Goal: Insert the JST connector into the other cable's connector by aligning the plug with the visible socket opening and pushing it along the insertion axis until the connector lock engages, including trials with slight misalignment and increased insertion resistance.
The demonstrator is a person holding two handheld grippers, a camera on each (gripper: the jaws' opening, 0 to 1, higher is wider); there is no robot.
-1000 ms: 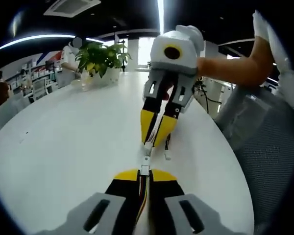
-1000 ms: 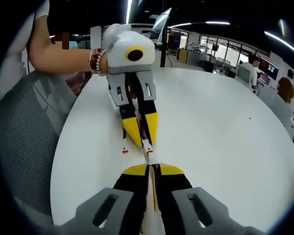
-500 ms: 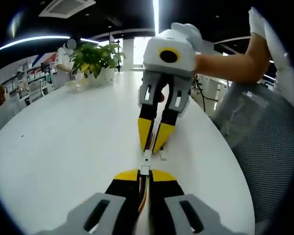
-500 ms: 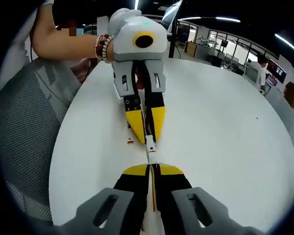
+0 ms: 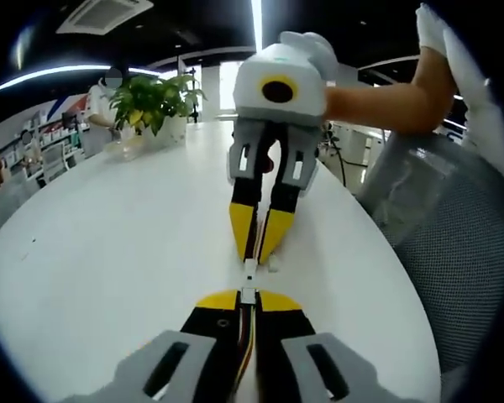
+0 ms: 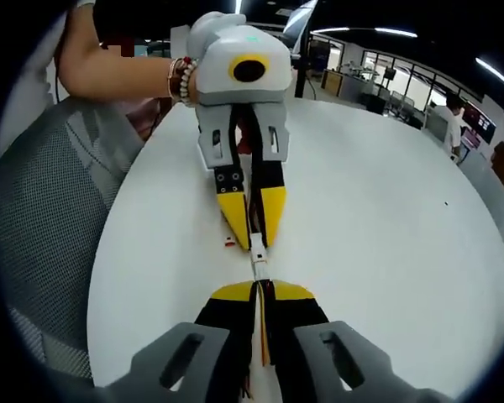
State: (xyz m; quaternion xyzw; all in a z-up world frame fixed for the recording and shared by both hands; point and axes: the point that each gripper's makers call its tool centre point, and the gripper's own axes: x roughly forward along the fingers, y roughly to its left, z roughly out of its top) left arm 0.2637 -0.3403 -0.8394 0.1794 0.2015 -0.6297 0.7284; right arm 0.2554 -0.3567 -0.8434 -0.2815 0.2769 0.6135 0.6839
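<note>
Left gripper (image 5: pixel 247 299): jaws closed on a wired white JST connector (image 5: pixel 248 294). Right gripper (image 5: pixel 257 250): jaws closed on the mating connector (image 5: pixel 249 269), tip to tip with the first, above the white table (image 5: pixel 109 252). Potted plant (image 5: pixel 151 101) at the far edge.

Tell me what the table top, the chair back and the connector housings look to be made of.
Table top: smooth white laminate or painted board, judging by its soft sheen and lack of grain. Chair back: grey woven mesh; the open weave shows clearly. Connector housings, held end to end between the left gripper and right gripper: small white moulded plastic, probably; too small for more.
</note>
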